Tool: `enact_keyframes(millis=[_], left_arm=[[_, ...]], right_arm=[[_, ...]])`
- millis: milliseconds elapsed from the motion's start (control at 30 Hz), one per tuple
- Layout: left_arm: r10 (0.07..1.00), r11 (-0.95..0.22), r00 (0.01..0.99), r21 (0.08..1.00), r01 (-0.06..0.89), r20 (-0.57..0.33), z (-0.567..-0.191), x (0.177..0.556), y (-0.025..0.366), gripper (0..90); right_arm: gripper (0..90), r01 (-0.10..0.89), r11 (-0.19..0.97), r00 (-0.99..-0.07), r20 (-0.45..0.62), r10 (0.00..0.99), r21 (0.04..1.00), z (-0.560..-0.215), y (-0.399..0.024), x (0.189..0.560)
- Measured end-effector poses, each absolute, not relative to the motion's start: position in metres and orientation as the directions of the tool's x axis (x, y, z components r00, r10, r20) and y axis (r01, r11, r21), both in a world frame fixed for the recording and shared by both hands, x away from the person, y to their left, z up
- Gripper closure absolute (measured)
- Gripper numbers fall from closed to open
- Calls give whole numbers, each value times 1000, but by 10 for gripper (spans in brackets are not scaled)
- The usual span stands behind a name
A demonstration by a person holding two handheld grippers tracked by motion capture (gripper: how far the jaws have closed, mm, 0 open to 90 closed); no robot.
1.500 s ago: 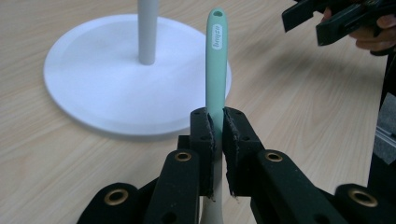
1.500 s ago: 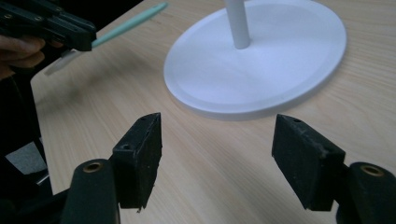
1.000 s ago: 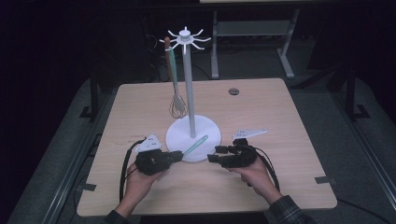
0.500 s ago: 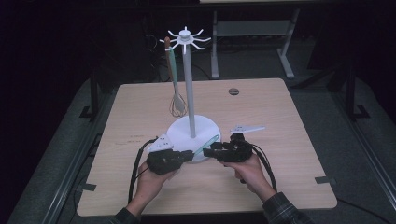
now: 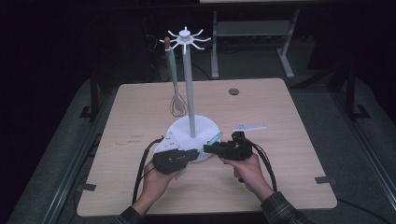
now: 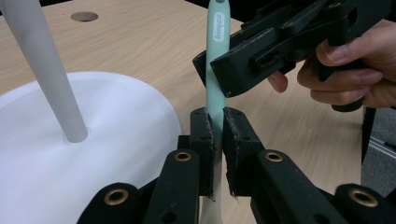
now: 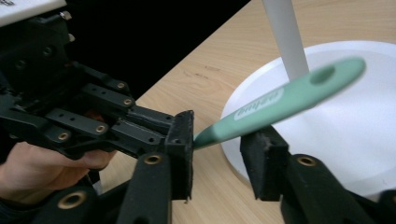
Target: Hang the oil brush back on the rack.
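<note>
Fingers of left gripper (image 6: 215, 140) pinching one green utensil handle (image 6: 215, 84), right gripper (image 7: 224, 154) fingers closing around it, untouching.

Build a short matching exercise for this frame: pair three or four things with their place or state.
Things:
1. left gripper
2. right gripper
3. whisk
4. green handle

States:
A. hangs from the white stand's top arm
B. shut on the green handle
C. jaws just closing around the handle, a gap left
D. points over the stand's round base

Pairs: 1-B, 2-C, 3-A, 4-D
</note>
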State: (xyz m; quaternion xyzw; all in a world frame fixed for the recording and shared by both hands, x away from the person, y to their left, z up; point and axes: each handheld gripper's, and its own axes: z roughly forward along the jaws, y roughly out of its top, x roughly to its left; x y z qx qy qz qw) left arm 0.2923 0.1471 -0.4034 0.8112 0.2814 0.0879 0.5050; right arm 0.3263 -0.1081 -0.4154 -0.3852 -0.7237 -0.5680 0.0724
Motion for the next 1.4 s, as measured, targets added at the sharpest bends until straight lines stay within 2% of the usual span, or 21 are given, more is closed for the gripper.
enact_keyframes(millis=[367,633,800,933,1400], left_arm=[[540,-330,830,872,362,-141,-405,297,143,824],[515,-324,844,877,355,-151,-403,299,144,813],[501,-350,852,865,359,-151,-402,299,149,749],[484,-388,860,841,376,-161,-402,300,156,657],[510,-470,851,788,397,-124,-411,294,191,390]], right_arm=[[827,630,30,-710,560,426,776,-411,-108,328],[845,610,29,-728,546,414,792,-406,-107,327],[845,595,38,-743,530,408,803,-403,-107,326],[846,586,40,-747,519,416,810,-400,-109,328],[845,509,110,-803,424,420,854,-381,-112,331]])
